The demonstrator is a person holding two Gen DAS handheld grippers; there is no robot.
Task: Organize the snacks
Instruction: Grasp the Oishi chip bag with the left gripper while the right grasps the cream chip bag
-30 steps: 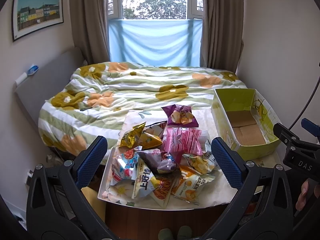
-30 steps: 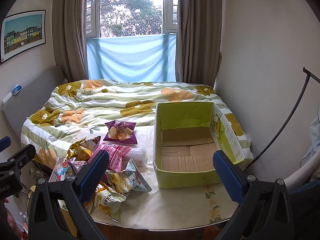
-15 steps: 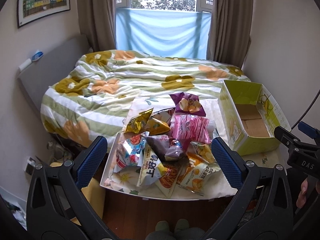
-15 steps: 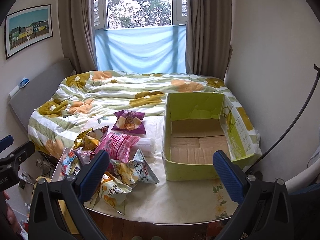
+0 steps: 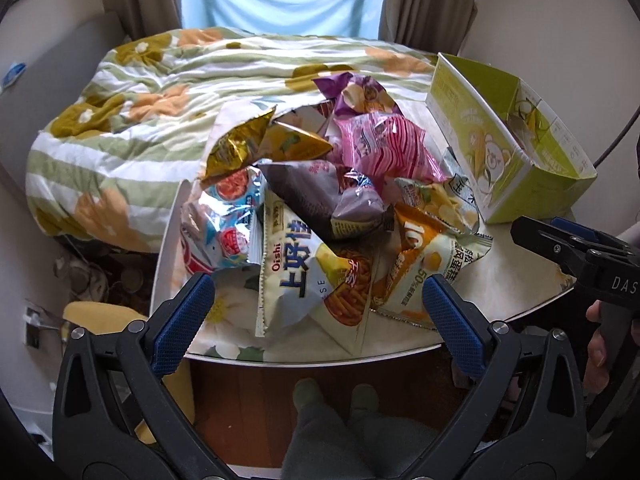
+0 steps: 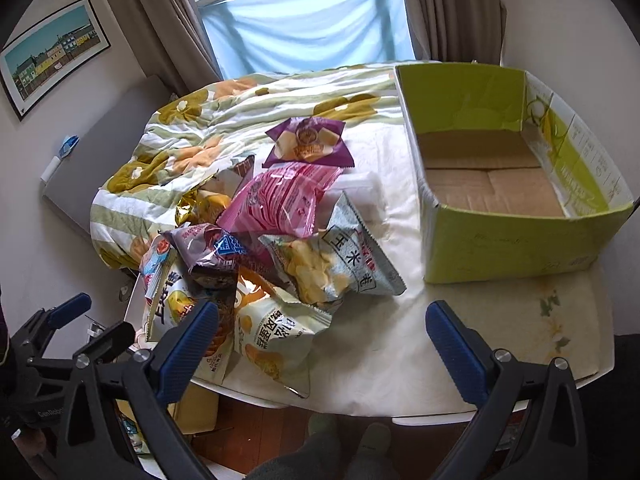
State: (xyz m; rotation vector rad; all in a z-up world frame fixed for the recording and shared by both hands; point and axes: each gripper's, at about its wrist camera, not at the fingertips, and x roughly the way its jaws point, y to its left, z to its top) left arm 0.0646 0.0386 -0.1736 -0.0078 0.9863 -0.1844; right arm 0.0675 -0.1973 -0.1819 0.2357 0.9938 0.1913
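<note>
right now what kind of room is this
Most likely a bedroom in a home. A bed with a floral quilt stands just behind the table, curtains hang at a window, and a framed picture is on the wall.

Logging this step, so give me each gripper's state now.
Left gripper: open, holding nothing, above the snack bags.
Right gripper: open, holding nothing.

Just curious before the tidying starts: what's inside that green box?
No snacks show inside the green box: only its bare brown cardboard floor flaps. The near wall hides the strip of floor right behind it.
</note>
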